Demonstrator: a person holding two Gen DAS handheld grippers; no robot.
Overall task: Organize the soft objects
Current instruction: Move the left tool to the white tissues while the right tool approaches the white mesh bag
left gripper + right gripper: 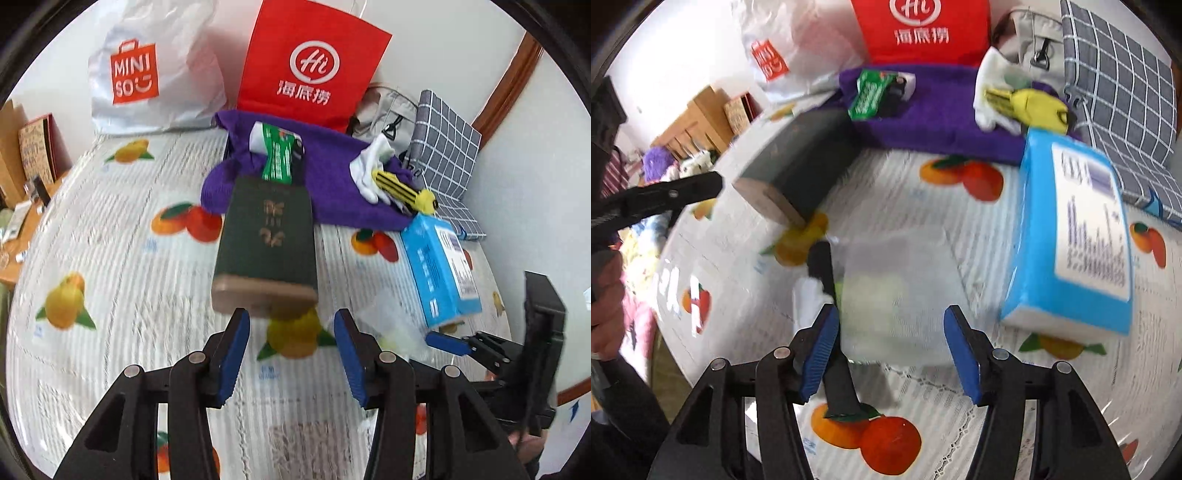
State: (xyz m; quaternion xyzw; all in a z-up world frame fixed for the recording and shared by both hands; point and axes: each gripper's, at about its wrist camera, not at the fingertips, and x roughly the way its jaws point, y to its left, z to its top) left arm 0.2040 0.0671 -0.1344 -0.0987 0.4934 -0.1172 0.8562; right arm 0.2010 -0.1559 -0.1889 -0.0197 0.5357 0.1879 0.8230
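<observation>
soft bag, easy to crush

the clear soft plastic bag with pale green contents (897, 291) lay on the fruit-printed tablecloth of the table (923, 402), just ahead of the right gripper (890, 350), between the dark green box with a tan end (801, 162) and the blue tissue pack (1071, 236). the right gripper's fingers stood partly open with the bag's near edge between them, not visibly pinched. the left gripper (291, 354) was partly open and empty. the bag looked light, limp and slippery, so a pinch on a gathered fold near its edge seemed safest.
</observation>
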